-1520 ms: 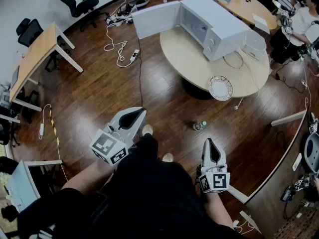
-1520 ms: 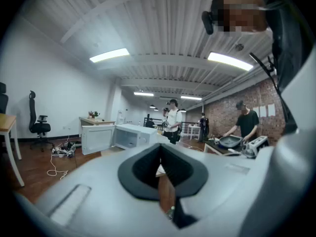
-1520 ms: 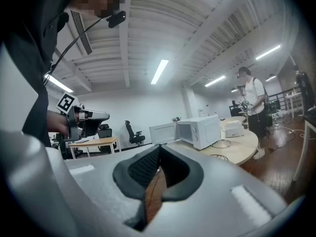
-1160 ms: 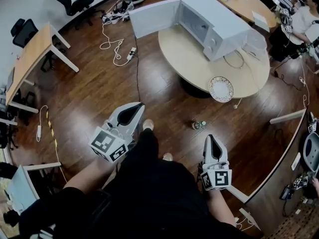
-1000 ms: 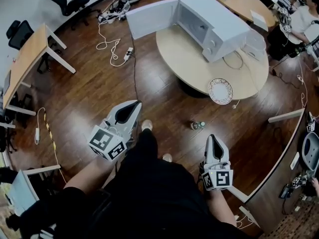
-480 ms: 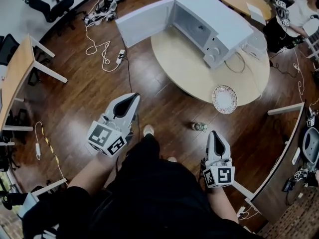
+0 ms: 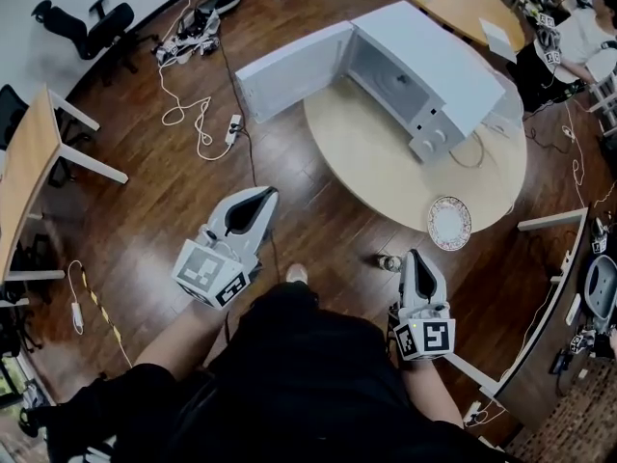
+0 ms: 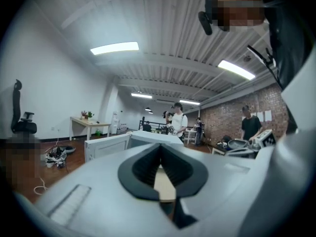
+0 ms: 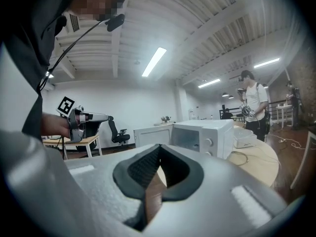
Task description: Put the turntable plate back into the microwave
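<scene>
A shared open-plan office-lab is showing here: swivel chairs (image 7: 82, 25) are standing by tables (image 7: 24, 157), cables (image 7: 188, 114) are trailing across the wood floor (image 7: 164, 196), strip lights (image 8: 114, 48) are glowing overhead.

In the head view the turntable plate's (image 7: 449, 223) rim pattern is too small to read, and the small object (image 7: 388, 262) just beside the right gripper (image 7: 415, 256) cannot be identified. In the left gripper view, the left gripper's (image 8: 159, 146) own body hides the microwave's (image 8: 148, 138) lower part.
</scene>
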`<state>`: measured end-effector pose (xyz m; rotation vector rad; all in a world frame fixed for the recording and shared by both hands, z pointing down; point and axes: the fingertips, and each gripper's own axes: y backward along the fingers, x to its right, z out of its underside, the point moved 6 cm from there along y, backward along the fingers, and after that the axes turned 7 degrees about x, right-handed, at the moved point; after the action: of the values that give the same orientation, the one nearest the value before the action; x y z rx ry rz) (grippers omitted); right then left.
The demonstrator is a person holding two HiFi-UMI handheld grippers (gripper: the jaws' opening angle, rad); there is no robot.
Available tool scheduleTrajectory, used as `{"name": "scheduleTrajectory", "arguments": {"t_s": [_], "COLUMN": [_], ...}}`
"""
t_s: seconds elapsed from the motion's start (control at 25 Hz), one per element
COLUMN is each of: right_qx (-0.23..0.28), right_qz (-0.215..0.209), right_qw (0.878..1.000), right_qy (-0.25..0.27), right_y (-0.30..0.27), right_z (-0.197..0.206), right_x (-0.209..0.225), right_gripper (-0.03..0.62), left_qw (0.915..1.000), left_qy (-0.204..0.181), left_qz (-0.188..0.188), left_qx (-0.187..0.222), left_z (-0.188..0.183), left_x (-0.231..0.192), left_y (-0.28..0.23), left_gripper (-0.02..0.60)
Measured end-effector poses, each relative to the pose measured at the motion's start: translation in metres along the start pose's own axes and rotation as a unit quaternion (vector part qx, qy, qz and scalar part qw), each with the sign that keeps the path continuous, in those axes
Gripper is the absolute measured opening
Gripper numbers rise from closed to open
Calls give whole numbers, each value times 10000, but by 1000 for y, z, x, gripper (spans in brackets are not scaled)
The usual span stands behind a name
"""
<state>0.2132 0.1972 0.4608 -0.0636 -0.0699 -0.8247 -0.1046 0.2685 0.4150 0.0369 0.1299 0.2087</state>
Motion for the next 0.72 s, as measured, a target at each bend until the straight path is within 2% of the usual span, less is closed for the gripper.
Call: {"name": "scheduleTrajectory", "arguments": {"t_s": [0.24,0.44,0.72], "right_qx": [71,179,193], "right_qz": [-17,108,-189], "right_qw": [9997,9995,9994], "right_qy": [224,229,227], "right_y": [-25,-33,-59], "right_z": [-5,-14,-8], "right_x": [-22,-21,-32], "right_gripper": [0,0,0], "left_qw": [9996,9986,9985], "left_qy": [27,68,-78], "left_qz": [287,490,538], "left_qx": [15,160,16], "left_z": [3,-5,-7], "left_x": [-35,-40,-48], "left_y": [-15,-28,-36], "left_gripper": [3,3,3]}}
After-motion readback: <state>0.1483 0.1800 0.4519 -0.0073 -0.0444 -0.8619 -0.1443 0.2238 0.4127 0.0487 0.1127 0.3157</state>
